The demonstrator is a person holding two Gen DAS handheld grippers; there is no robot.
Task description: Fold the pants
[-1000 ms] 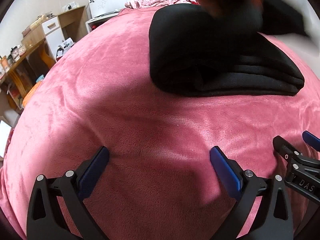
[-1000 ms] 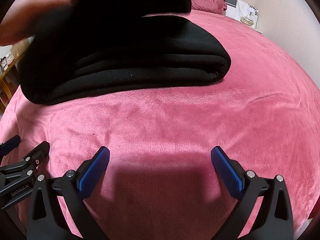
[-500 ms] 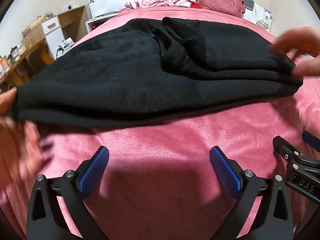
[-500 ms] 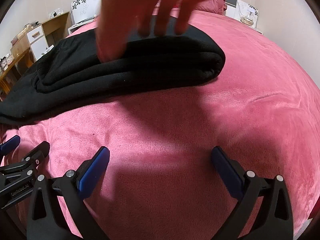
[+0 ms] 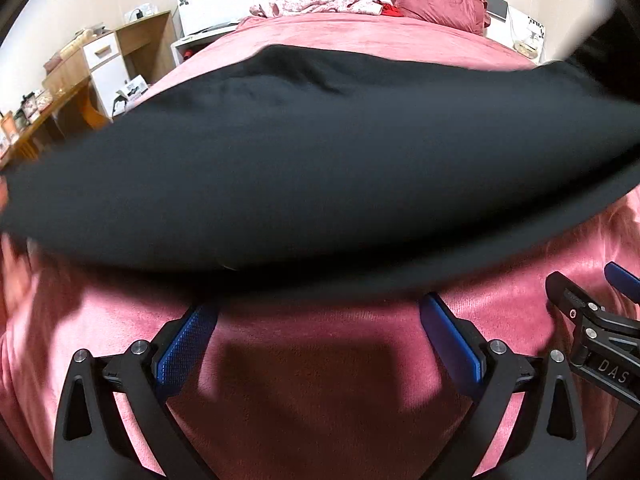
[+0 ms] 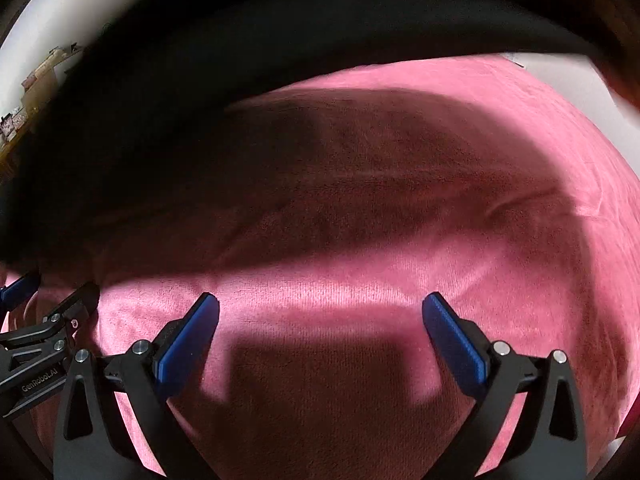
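The black pants (image 5: 312, 160) are spread wide and lifted above the pink bed, blurred in motion. In the right wrist view they (image 6: 200, 60) hang across the top and left, casting a large shadow. My left gripper (image 5: 318, 322) is open and empty, resting low on the bed just in front of the pants' near edge. My right gripper (image 6: 320, 316) is open and empty, low on the bed with the pants above and beyond it. Each gripper shows at the edge of the other's view. Bare hands at the frame edges hold the pants.
The pink blanket (image 5: 320, 380) covers the bed (image 6: 500, 128). A red pillow (image 5: 438, 0) and crumpled floral cloth (image 5: 316, 2) lie at the headboard. A wooden desk with drawers (image 5: 100, 64) stands to the left, a nightstand (image 5: 528, 40) at the far right.
The folded pants were opened out by bare hands, then lifted off the bed and swept toward the grippers. Both grippers stayed still and open.
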